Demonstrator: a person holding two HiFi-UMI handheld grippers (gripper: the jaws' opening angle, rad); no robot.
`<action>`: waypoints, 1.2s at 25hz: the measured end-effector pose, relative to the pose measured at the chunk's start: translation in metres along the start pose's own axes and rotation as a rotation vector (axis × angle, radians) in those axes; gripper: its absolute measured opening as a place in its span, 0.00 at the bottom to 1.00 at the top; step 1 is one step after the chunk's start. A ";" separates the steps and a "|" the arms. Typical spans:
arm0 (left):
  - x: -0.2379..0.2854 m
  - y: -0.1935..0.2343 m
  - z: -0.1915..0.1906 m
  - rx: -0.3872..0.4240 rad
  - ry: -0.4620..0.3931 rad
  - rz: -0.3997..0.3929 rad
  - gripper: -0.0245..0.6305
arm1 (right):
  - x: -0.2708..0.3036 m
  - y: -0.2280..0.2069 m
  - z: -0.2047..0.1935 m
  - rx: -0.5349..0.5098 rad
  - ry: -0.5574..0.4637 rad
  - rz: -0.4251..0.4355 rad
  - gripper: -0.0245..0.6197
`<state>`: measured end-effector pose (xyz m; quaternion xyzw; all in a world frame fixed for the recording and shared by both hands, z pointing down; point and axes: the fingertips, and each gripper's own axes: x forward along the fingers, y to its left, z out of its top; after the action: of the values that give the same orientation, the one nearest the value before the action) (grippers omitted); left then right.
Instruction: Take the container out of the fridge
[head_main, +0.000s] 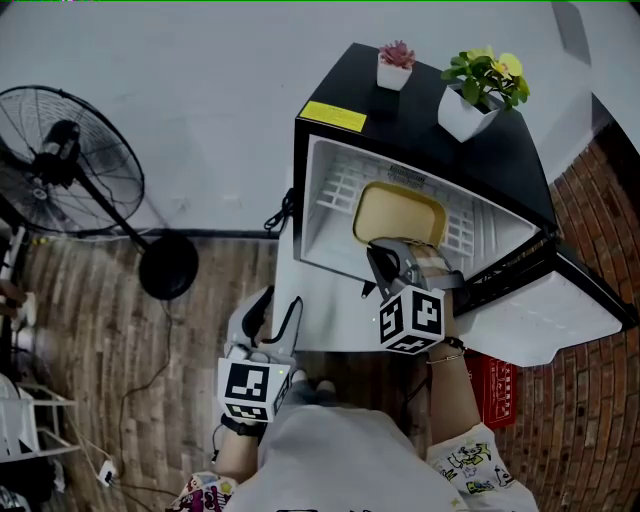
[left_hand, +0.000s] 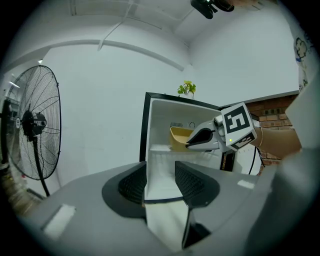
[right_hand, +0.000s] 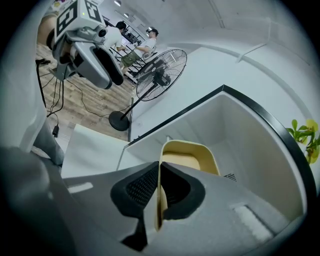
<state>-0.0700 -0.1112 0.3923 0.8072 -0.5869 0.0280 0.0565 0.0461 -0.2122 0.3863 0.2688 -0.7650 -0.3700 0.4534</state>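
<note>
A black mini fridge (head_main: 430, 140) stands open, its white inside facing me. On its shelf sits a yellow container (head_main: 400, 213). My right gripper (head_main: 385, 255) reaches into the fridge and is shut on the container's near rim. In the right gripper view the thin yellow rim (right_hand: 159, 200) stands pinched between the pads, and the container (right_hand: 192, 155) stretches away behind them. My left gripper (head_main: 262, 312) hangs low to the left of the fridge, open and empty. The left gripper view has its jaws (left_hand: 160, 182) apart, aimed at the fridge and the container (left_hand: 179, 136).
The fridge door (head_main: 560, 315) stands swung out to the right. A white panel (head_main: 310, 300) lies in front of the opening. Two potted plants (head_main: 480, 90) stand on the fridge top. A pedestal fan (head_main: 70, 165) is at the left, and a red crate (head_main: 495, 385) is by the door.
</note>
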 end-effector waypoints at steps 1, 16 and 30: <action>-0.001 0.000 -0.001 0.000 0.002 0.002 0.32 | -0.001 0.002 0.002 0.004 -0.006 0.002 0.06; -0.008 0.006 -0.011 0.006 0.048 0.024 0.31 | -0.009 0.049 0.020 0.114 -0.079 0.080 0.06; 0.009 -0.020 -0.025 0.018 0.102 -0.066 0.31 | -0.031 0.091 -0.031 0.395 -0.002 0.115 0.06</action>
<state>-0.0472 -0.1110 0.4166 0.8241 -0.5562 0.0724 0.0799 0.0805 -0.1460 0.4541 0.3079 -0.8372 -0.1867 0.4116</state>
